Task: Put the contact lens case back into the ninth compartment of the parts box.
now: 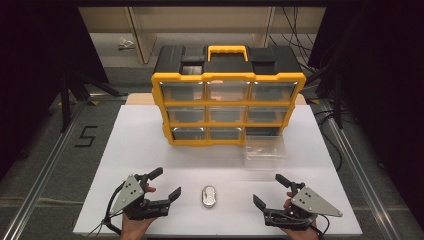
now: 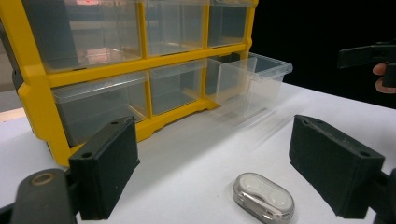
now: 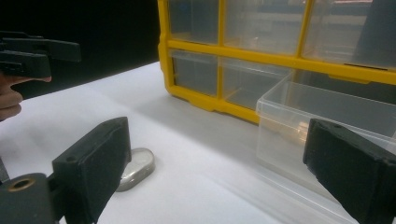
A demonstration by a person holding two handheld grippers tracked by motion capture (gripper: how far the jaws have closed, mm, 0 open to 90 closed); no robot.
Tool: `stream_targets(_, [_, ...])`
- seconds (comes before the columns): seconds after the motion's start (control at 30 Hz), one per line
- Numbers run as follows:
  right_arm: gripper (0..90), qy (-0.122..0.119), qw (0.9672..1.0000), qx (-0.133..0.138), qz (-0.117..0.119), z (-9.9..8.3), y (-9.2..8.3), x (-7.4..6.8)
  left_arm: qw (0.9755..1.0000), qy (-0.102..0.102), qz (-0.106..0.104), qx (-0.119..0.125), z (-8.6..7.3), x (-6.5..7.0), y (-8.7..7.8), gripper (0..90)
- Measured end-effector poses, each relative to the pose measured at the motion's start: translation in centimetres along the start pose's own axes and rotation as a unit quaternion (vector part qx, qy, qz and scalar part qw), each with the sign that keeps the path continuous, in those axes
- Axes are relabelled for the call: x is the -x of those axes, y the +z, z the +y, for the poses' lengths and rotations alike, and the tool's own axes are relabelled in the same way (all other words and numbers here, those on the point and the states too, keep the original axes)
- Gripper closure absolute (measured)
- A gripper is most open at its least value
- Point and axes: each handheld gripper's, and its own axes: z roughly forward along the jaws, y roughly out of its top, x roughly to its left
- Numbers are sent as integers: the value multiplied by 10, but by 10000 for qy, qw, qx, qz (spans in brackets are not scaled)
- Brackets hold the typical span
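Both tongs were wide open and held nothing: the left tongs (image 1: 161, 185) and right tongs (image 1: 270, 189) waited, with the small case (image 1: 208, 196) lying between them. The clear drawer (image 1: 265, 150) sat pulled out, ahead of the right tongs. Next, I think, one had to reach in and pinch the case gently.

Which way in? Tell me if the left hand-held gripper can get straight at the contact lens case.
Probably yes. The left hand-held gripper stands open beside the contact lens case, with only bare white table between them; the pulled-out clear drawer sits farther back.
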Motion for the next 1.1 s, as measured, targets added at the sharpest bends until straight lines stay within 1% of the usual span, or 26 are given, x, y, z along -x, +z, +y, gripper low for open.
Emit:
stream_targets(0.27, [86, -14, 10000, -6, 2, 0, 1, 0, 10000, -46, -1, 22, 0, -1, 0, 154])
stream_targets(0.5, [88, -17, 10000, -21, 12, 0, 1, 0, 10000, -34, -1, 21, 0, 0, 0, 155])
stream_targets(0.73, [97, -32, 9999, -88, 101, 1, 2, -1, 10000, -34, -7, 20, 1, 0, 0, 156])
stream_targets(0.77, [98, -19, 9998, -140, 117, 2, 2, 0, 10000, -31, -9, 17, 1, 0, 0, 156])
stream_targets(1.0, [97, 41, 9994, -260, 228, 6, 5, -1, 10000, -31, 6, 15, 0, 0, 0, 157])
stream_targets(1.07, [97, 35, 9991, -369, 202, 7, 6, -2, 10000, -27, 7, 18, 0, 0, 0, 157])
stream_targets(1.1, [97, 35, 9991, -369, 202, 7, 6, -2, 10000, -28, 9, 17, 0, 0, 0, 157])
